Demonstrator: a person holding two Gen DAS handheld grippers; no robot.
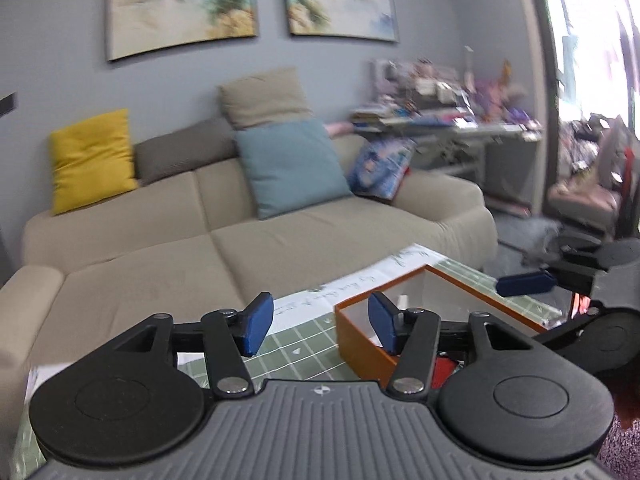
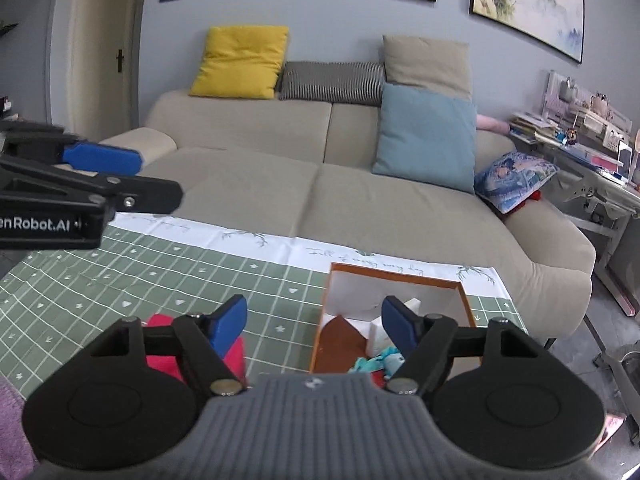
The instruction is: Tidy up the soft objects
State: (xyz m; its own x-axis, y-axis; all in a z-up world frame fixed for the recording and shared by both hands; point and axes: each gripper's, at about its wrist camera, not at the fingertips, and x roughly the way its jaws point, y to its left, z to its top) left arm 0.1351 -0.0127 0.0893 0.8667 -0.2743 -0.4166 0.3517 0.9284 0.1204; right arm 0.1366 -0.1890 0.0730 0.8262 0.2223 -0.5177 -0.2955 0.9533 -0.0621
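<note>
An orange box [image 2: 466, 300] with white inner walls stands on the green checked tablecloth [image 2: 160, 280]. Inside it lie a brown cloth [image 2: 340, 338], a white piece [image 2: 412, 305] and a teal cloth [image 2: 374, 362]. A red cloth [image 2: 164, 360] lies on the tablecloth to the box's left, partly hidden by my right gripper [image 2: 314, 326], which is open and empty above them. My left gripper [image 1: 320, 322] is open and empty too, raised over the box's near corner [image 1: 360, 340]. Each gripper shows at the edge of the other's view: the right gripper [image 1: 524, 283], the left gripper [image 2: 102, 160].
Behind the table stands a beige sofa [image 2: 280, 184] with yellow [image 2: 240, 62], striped grey [image 2: 332, 82], tan [image 2: 426, 62], blue [image 2: 428, 136] and printed [image 2: 516, 184] cushions. A cluttered desk [image 2: 580, 136] stands at the right. A purple fabric [image 2: 12, 424] shows at the lower left.
</note>
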